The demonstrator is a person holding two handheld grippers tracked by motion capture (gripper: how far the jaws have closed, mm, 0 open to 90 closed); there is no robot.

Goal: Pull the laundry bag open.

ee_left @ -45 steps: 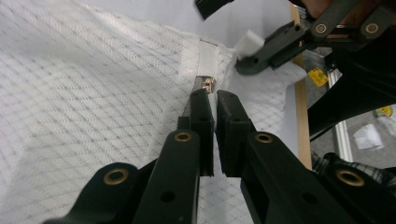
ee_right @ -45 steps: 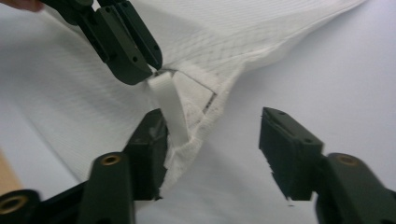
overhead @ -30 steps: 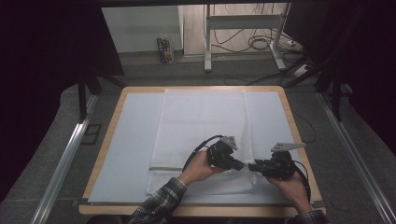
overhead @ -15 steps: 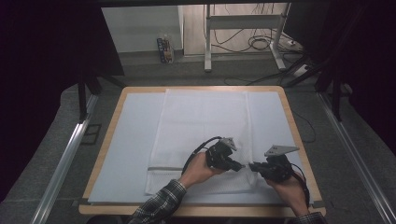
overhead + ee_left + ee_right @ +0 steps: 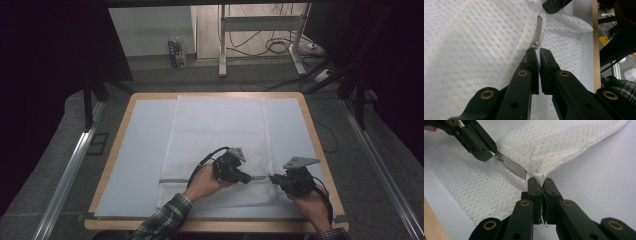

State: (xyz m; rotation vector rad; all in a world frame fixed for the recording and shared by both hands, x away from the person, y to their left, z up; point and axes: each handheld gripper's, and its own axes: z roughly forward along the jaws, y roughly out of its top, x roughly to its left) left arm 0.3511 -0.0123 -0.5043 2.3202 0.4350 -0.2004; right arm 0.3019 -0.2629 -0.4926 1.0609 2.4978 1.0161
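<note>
A white mesh bag (image 5: 220,145) lies flat along the middle of the table (image 5: 310,125), on a pale blue sheet (image 5: 140,150), reaching almost to the near edge. Its grey zipper (image 5: 172,180) runs parallel to that edge. The left gripper (image 5: 248,177) has its jaws pressed together at the zipper pull (image 5: 535,45). Toward the near right corner, the right gripper (image 5: 274,178) is clamped on the bag's edge beside the zipper's end, lifting the fabric slightly.
</note>
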